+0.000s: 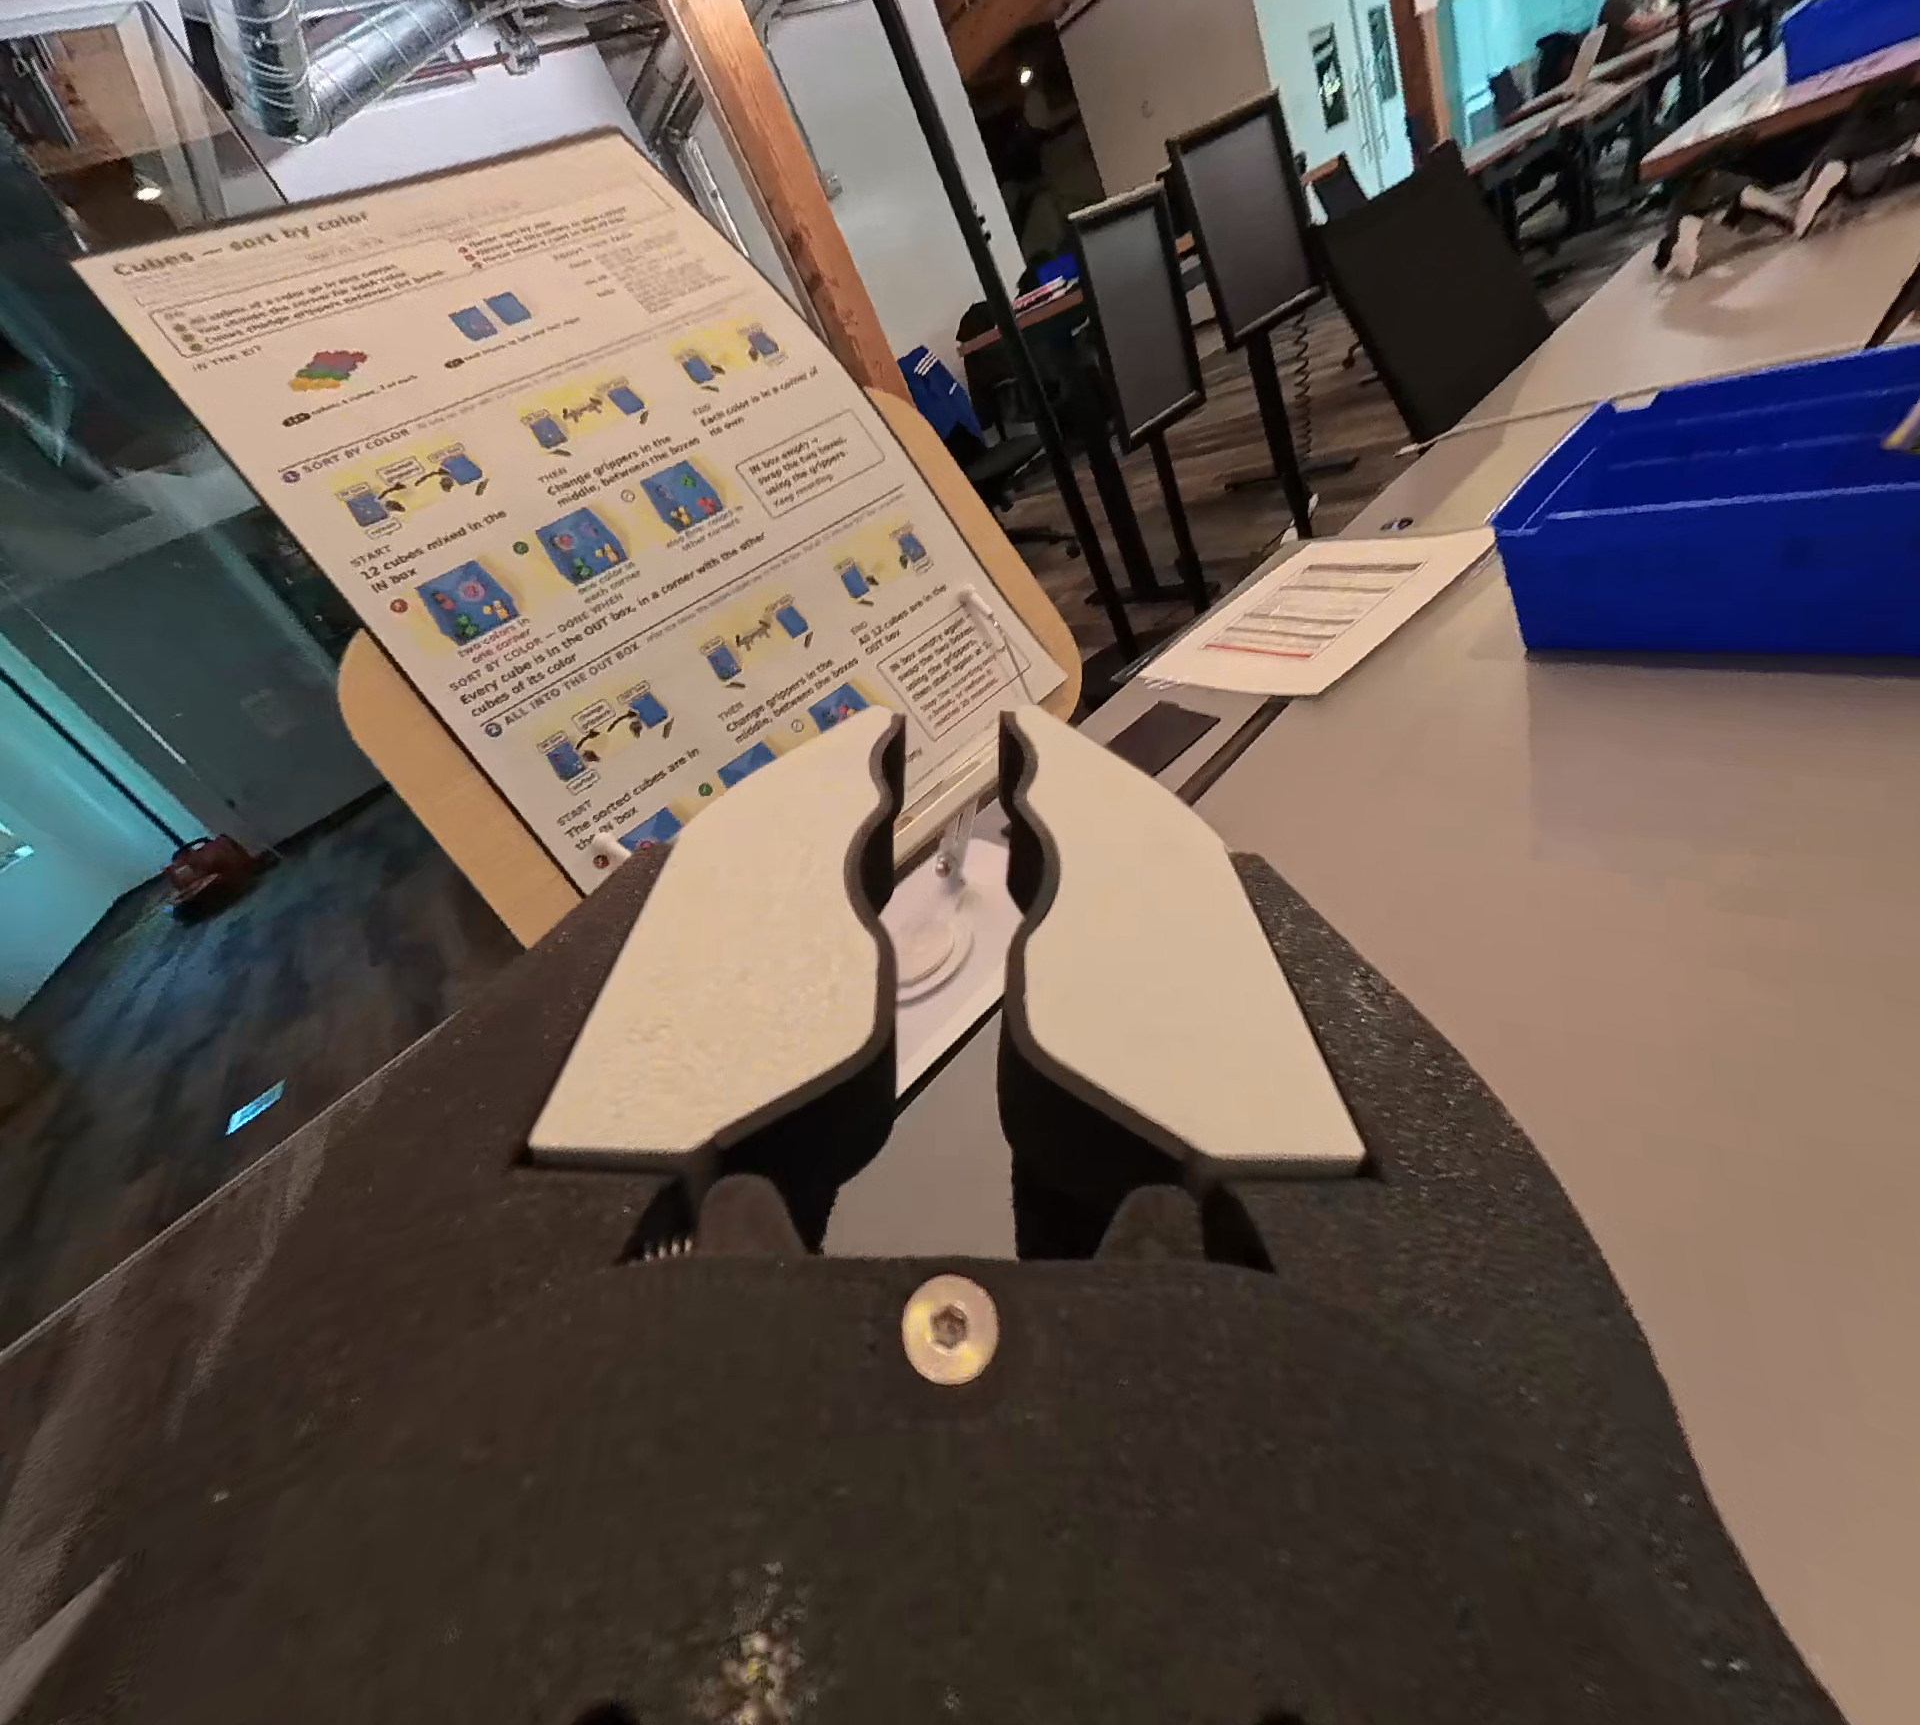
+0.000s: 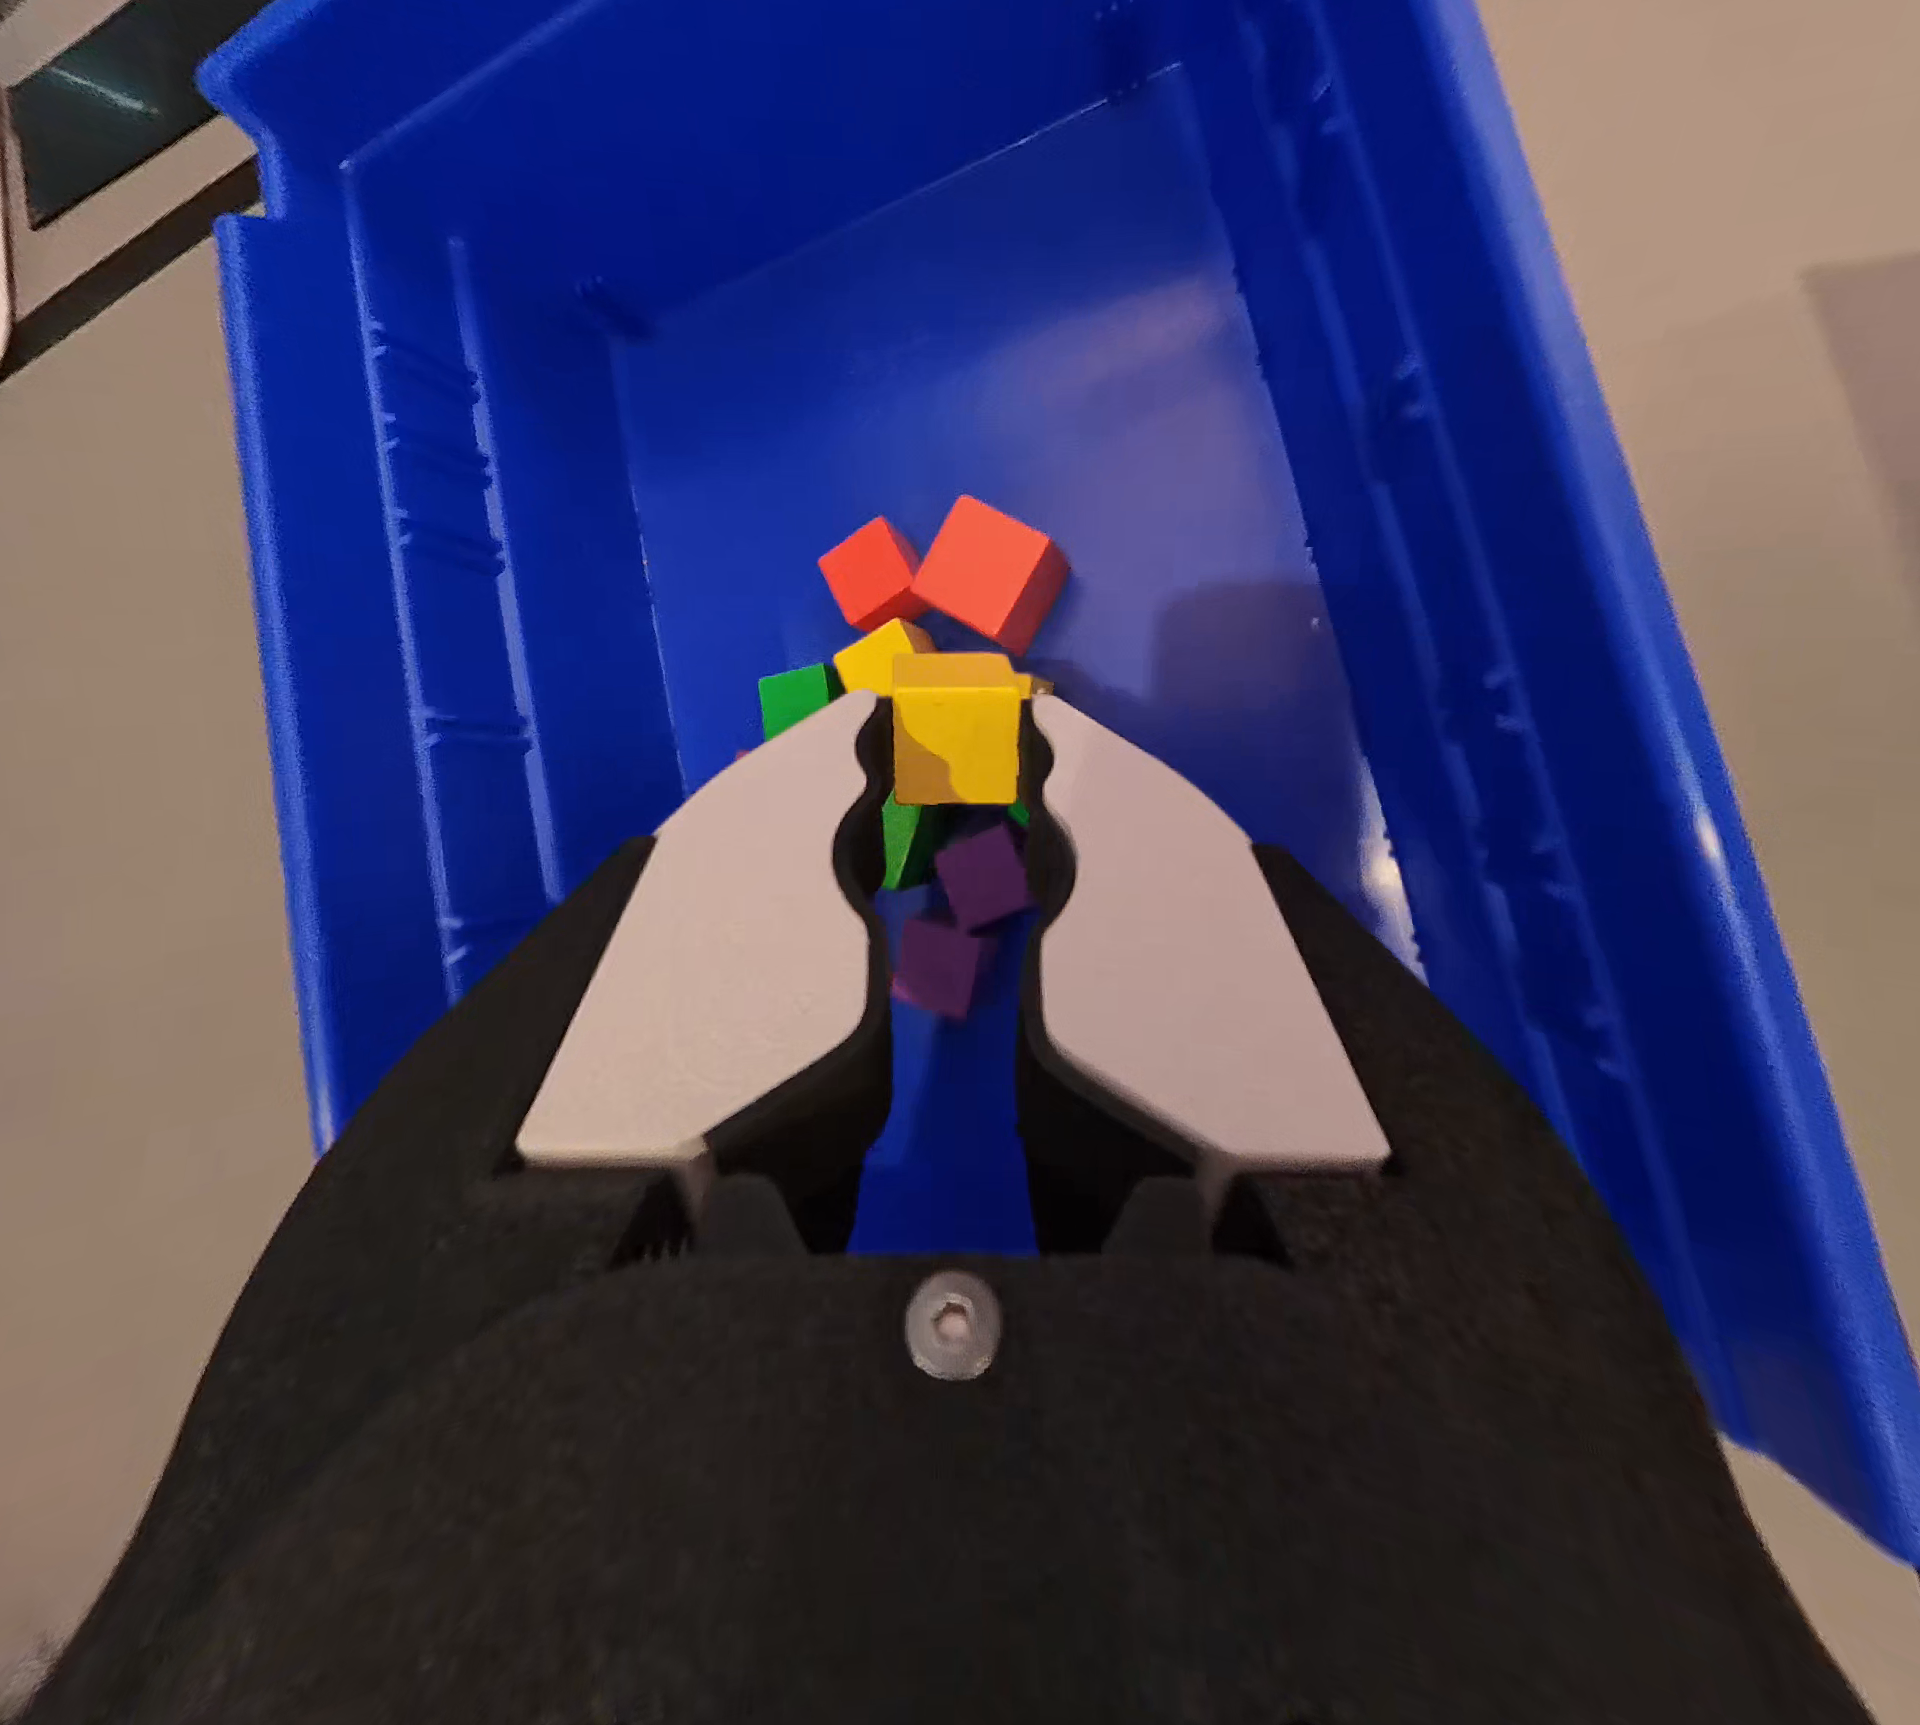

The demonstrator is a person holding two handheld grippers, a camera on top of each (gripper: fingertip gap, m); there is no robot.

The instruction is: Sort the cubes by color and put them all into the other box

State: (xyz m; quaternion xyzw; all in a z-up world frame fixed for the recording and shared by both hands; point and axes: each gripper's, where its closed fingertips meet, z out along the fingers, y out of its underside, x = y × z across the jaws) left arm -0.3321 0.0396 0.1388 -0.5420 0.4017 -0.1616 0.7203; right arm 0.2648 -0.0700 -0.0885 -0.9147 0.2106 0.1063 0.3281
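In the right wrist view my right gripper [image 2: 954, 730] is shut on a yellow cube [image 2: 951, 735] and holds it over a blue box [image 2: 436, 636]. On the box floor lie two red cubes [image 2: 987, 569], another yellow cube [image 2: 873, 652], green cubes [image 2: 795, 699] and two purple cubes [image 2: 977, 875], bunched together and partly hidden behind my fingers. In the left wrist view my left gripper [image 1: 951, 725] is open with a narrow gap and empty, held over the table's left end. A blue box [image 1: 1704, 522] stands at the right of that view; its inside is hidden.
An instruction board [image 1: 540, 491] on a wooden stand leans at the table's left end, just beyond my left gripper. A printed sheet [image 1: 1320, 610] lies on the grey table [image 1: 1558, 948] next to the blue box. Black stands and desks fill the room behind.
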